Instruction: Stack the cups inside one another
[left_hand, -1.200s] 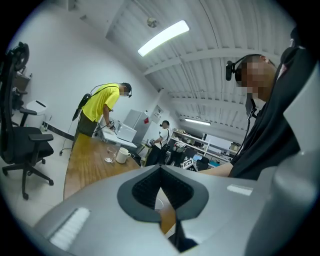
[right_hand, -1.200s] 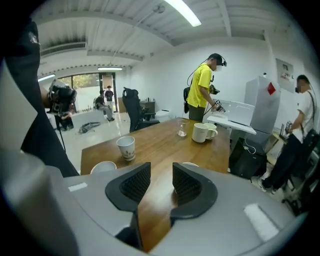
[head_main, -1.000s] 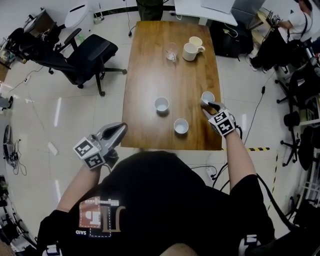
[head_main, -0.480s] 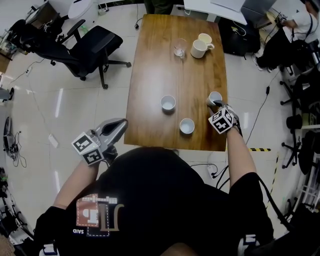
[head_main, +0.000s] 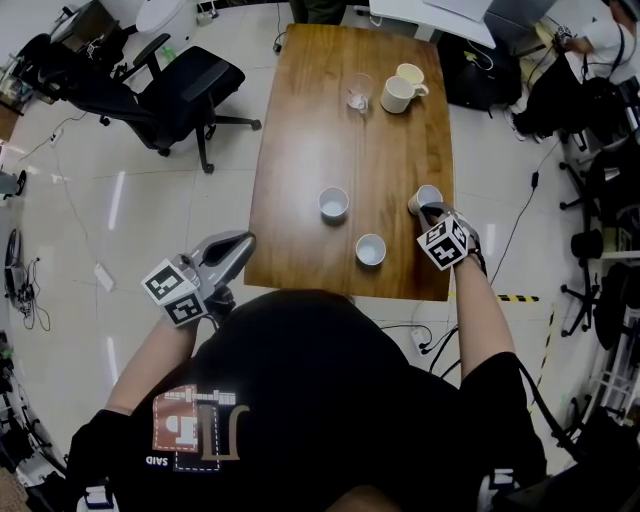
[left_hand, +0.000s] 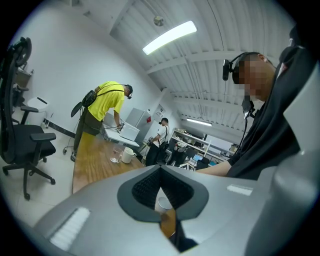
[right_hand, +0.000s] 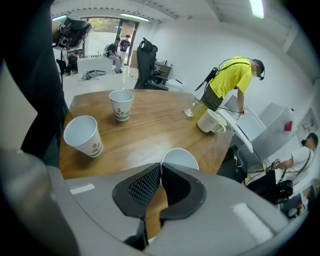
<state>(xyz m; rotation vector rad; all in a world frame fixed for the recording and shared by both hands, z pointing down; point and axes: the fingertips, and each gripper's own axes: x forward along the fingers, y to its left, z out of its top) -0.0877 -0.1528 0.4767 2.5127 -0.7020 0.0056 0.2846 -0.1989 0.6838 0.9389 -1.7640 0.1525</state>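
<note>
Three white paper cups stand on the wooden table (head_main: 300, 130). One cup (head_main: 334, 203) is mid-table, another (head_main: 371, 249) is nearer me, and the third (head_main: 425, 198) leans at the right edge. My right gripper (head_main: 432, 212) points steeply down, its jaws closing on that third cup's rim (right_hand: 180, 159), which sits pinched between the pads. The other two cups (right_hand: 85, 136) (right_hand: 121, 105) show to the left in the right gripper view. My left gripper (head_main: 225, 262) hangs off the table's front left corner, shut and empty, pointing about level (left_hand: 161, 170).
At the table's far end stand a white mug (head_main: 398, 95), a second cup (head_main: 410, 74) behind it and a clear glass (head_main: 359, 92). A black office chair (head_main: 185, 95) is left of the table. A person in a yellow shirt (right_hand: 227, 80) bends at the far end.
The right gripper's jaws have come down onto the right-edge cup's rim, rolled a little, and the cup now leans. The left gripper has stayed put.
</note>
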